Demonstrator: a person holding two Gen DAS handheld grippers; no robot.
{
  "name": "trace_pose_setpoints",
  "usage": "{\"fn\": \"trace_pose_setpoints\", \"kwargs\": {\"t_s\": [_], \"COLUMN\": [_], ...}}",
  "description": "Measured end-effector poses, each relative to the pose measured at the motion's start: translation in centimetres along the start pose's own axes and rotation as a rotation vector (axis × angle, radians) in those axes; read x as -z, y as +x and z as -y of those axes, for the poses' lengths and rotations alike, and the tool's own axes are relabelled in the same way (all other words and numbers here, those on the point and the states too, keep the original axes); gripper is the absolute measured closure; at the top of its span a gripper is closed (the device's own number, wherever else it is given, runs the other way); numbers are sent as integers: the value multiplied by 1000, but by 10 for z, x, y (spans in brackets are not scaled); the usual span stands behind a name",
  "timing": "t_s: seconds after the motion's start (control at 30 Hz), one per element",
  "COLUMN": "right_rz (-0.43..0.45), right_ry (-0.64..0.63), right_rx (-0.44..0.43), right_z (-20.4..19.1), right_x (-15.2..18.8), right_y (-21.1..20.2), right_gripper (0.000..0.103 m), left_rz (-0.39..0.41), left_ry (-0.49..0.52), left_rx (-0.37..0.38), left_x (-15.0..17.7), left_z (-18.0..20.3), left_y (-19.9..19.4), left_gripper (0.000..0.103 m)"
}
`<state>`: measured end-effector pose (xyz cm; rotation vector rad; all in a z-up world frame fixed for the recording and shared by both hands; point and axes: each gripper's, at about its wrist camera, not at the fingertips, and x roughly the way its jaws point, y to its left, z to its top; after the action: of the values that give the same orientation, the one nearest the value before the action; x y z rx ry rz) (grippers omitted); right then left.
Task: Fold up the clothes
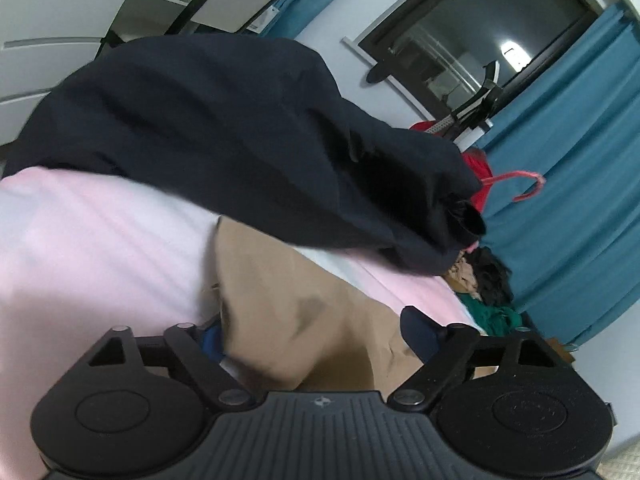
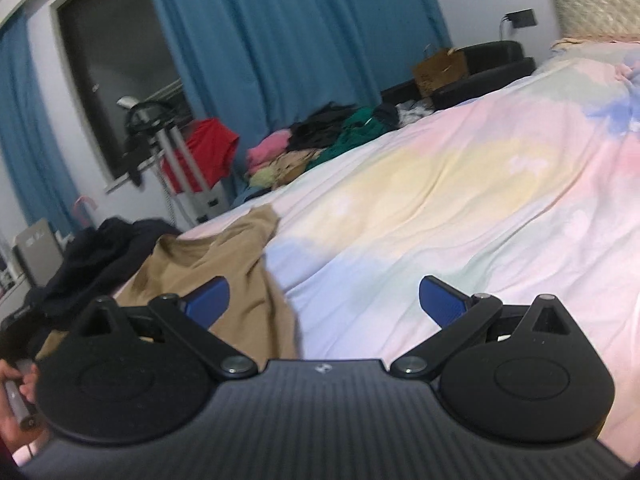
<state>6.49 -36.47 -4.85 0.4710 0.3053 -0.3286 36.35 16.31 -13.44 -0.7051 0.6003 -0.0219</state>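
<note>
A tan shirt (image 2: 224, 276) lies rumpled on the bed (image 2: 460, 200), near its edge on the pastel sheet, with a dark navy garment (image 1: 240, 152) heaped just beyond it. The left claw (image 1: 316, 330) hangs over the tan cloth, its blue pads spread wide and grasping nothing. The right claw (image 2: 324, 300) is likewise released, one pad over the shirt's edge. A pile of mixed clothes (image 2: 320, 140) sits well apart by the blue curtain (image 2: 280, 32).
</note>
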Motion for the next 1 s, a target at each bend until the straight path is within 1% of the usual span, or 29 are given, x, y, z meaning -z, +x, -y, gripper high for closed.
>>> {"fn": "trace_pose_setpoints", "kwargs": {"t_s": [0.1, 0.17, 0.23, 0.27, 0.3, 0.33, 0.43, 0.53, 0.6, 0.7, 0.77, 0.87, 0.93, 1.0], "right_rz": [39, 65, 87, 98, 111, 122, 127, 93, 51, -13, -27, -19, -11, -6], "right_ry": [-16, -45, -91, -116, -142, -161, -191, -179, -146, -67, -29, 24, 51, 62], "right_rx": [6, 10, 12, 14, 14, 10, -22, -45, -54, -49, -30, -6, 12, 17], "right_z": [-1, -5, -11, -15, -19, -23, -28, -26, -21, -6, 4, 17, 26, 31], "right_x": [0, 1, 3, 4, 5, 6, 5, 1, -3, -6, -8, -12, -14, -15], "right_y": [3, 5, 5, 5, 3, 1, -5, -6, -4, 1, 2, 2, 4, 6], "right_gripper": [0, 0, 0, 0, 0, 0, 0, 0, 0, 0, 0, 0, 0, 0], "left_rz": [15, 21, 28, 37, 46, 65, 151, 238, 278, 272, 252, 200, 173, 150], "left_ry": [80, 194, 309, 353, 397, 442, 578, 714, 811, 945, 1027, 1116, 1137, 1136], "left_rx": [-62, -136, -206, -219, -233, -233, -194, -154, -105, -5, 47, 83, 80, 73], "left_x": [1, 4, 8, 9, 10, 12, 20, 28, 40, 71, 101, 145, 170, 192], "left_z": [11, 23, 37, 43, 50, 60, 99, 138, 173, 234, 271, 313, 328, 336], "left_y": [20, 29, 35, 32, 30, 25, 1, -23, -38, -51, -50, -35, -20, 1], "left_gripper": [20, 32, 59, 68, 92, 94, 95, 96, 96, 96, 96, 96, 95, 95]}}
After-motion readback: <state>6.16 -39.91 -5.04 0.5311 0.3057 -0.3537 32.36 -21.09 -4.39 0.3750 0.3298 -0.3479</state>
